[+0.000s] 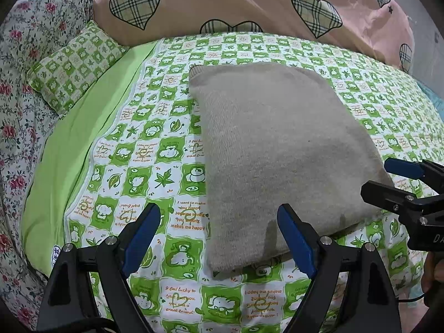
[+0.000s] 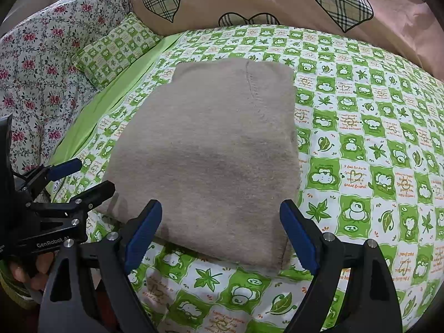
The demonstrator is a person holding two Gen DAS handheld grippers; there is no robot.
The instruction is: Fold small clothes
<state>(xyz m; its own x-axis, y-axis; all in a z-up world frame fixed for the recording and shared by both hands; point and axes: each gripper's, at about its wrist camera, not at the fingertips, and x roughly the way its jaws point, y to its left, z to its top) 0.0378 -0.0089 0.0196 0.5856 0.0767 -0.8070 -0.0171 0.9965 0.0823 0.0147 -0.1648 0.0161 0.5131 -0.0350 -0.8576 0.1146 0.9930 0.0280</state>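
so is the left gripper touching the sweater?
Cannot tell. Left wrist view: left gripper open over the sweater corner; no contact or gap shows plainly.

My left tool [image 1: 219, 238] hides the grey garment's [image 1: 277, 149] near corner at six o'clock, the pink heart quilt [image 1: 249, 5] runs off at twelve, and the sheet's [image 2: 360, 144] small print is unreadable.

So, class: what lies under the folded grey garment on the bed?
The grey garment rests flat on the green-and-white checked sheet, which shows all around it. Whatever lies directly beneath, or between its folded layers, is covered and cannot be seen.
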